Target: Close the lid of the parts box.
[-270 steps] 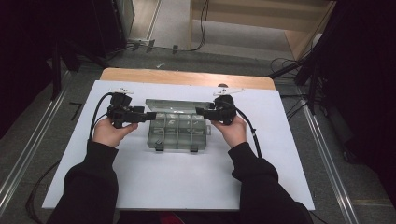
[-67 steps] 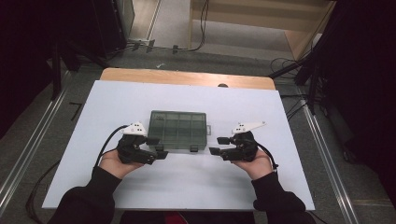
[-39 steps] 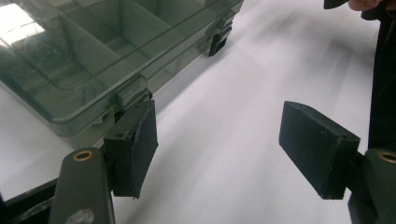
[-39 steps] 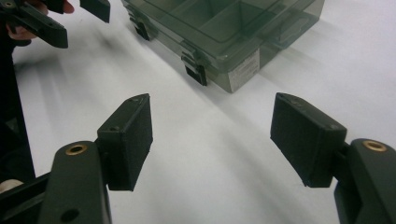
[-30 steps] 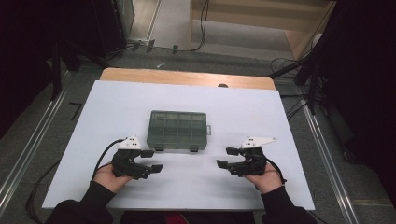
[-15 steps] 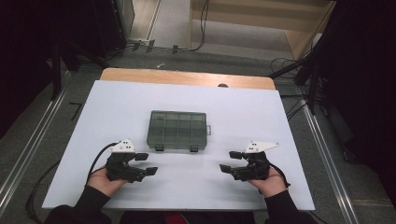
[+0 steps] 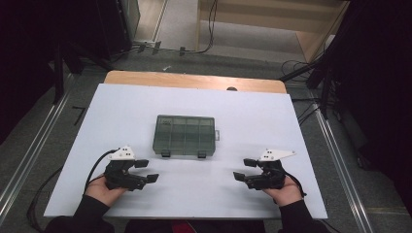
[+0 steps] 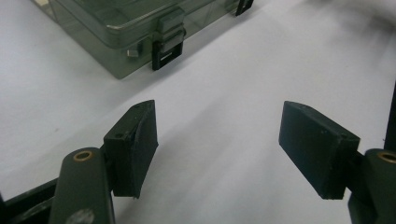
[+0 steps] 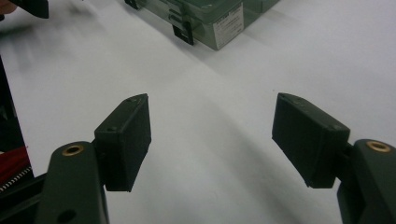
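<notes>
Closed plastic box (image 7: 185, 135) at table (image 7: 291, 126) centre, 2 latches (image 8: 167, 41) facing 6 o'clock. Likely light, stiff, slick-walled; best pinched at short ends, 3 and 9 o'clock. Left gripper (image 7: 146, 171) and right gripper (image 7: 245, 170) spread wide, empty, well apart from it.

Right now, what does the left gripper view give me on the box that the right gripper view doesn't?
Left gripper view: a close look at one latch on the box's front wall, folded up against the closed lid, with a second latch farther along. Right gripper view: a white label on the box's end wall, and part of the other gripper at the top left corner. Both: open, empty jaws over the bare white table, with the box lying ahead, untouched.
</notes>
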The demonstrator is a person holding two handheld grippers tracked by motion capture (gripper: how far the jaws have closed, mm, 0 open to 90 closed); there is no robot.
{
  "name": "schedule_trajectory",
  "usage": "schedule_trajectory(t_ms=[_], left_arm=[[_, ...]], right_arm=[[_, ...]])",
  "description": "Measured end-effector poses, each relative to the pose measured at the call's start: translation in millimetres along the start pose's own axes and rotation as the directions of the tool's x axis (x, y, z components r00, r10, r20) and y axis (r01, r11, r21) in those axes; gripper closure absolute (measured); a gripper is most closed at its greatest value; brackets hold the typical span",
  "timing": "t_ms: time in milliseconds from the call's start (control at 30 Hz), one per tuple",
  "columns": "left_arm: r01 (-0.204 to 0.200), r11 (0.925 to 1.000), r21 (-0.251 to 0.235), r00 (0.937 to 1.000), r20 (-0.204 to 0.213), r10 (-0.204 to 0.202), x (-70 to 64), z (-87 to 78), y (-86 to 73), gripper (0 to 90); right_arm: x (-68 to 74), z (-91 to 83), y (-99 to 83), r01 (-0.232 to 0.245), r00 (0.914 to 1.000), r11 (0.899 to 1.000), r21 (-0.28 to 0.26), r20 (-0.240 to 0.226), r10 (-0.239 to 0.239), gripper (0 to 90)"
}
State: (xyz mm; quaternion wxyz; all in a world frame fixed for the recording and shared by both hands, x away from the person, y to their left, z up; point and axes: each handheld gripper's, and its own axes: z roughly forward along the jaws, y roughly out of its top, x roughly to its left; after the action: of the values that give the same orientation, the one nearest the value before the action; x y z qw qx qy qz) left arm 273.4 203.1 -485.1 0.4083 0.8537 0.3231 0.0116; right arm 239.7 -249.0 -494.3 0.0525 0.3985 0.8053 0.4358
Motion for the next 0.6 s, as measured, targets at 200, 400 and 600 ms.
schedule_trajectory(t_ms=[200, 400, 600], left_arm=[[0.006, 1.0000, -0.002, 0.9999, -0.014, -0.006, 2.7, -4.0, -3.0, 28.5], [0.016, 0.9998, -0.009, 0.9994, -0.030, -0.016, 6.7, -8.0, -6.0, 28.5], [0.035, 0.9993, -0.016, 0.9984, -0.043, -0.035, 11.1, -11.2, -8.2, 28.5]], right_arm=[[-1.8, -2.1, -4.6, -0.004, 1.0000, 1.000, -0.001, 0.005, 0.004, 27.1], [-2.6, -4.7, -8.1, -0.001, 0.9999, 1.000, 0.002, 0.016, 0.001, 27.1], [-4.8, -5.8, -10.0, -0.006, 0.9996, 1.000, -0.001, 0.027, 0.006, 27.1]])
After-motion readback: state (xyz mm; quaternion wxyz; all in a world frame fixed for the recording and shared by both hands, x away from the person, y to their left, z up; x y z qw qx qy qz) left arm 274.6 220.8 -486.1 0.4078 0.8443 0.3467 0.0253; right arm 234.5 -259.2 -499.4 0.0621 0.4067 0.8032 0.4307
